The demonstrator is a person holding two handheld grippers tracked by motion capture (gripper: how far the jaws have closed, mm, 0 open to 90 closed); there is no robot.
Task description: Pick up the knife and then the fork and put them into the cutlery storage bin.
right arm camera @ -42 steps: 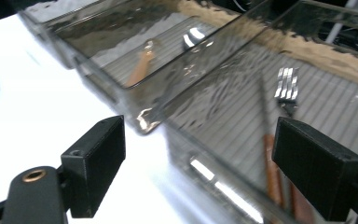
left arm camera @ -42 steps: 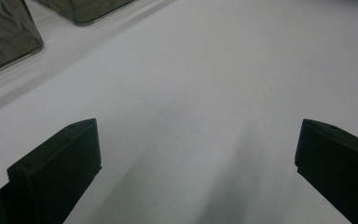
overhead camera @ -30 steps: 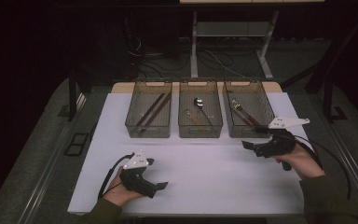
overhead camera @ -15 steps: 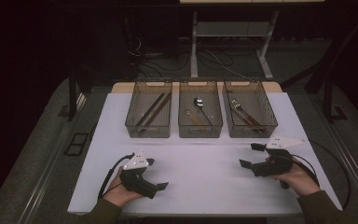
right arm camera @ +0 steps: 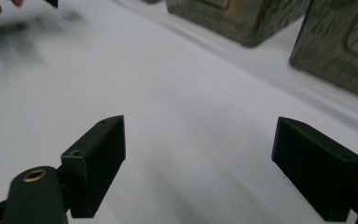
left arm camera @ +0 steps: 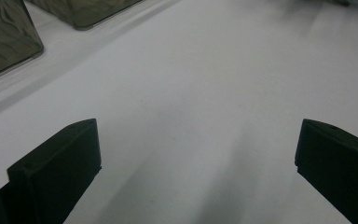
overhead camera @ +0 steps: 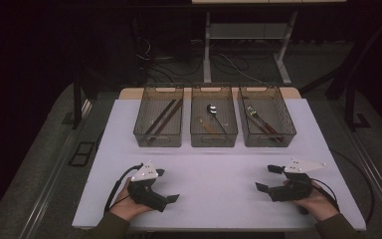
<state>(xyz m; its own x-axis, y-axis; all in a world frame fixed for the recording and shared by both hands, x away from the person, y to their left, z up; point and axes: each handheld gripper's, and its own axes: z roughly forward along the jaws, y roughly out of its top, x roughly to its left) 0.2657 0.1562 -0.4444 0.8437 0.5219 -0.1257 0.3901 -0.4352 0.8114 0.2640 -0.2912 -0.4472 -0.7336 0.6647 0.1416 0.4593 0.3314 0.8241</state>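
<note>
Both my left gripper (overhead camera: 171, 192) and right gripper (overhead camera: 264, 178) gape wide, empty; ahead, 3 bins; nearest fork (overhead camera: 259, 118) looks light, stiff, slick—pinch mid-handle.

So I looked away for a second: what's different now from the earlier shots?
The right gripper has drawn back from beside the right bin toward the table's near edge, jaws open and empty. The left gripper stayed put, open. The three bins and the utensils in them are unchanged.
</note>
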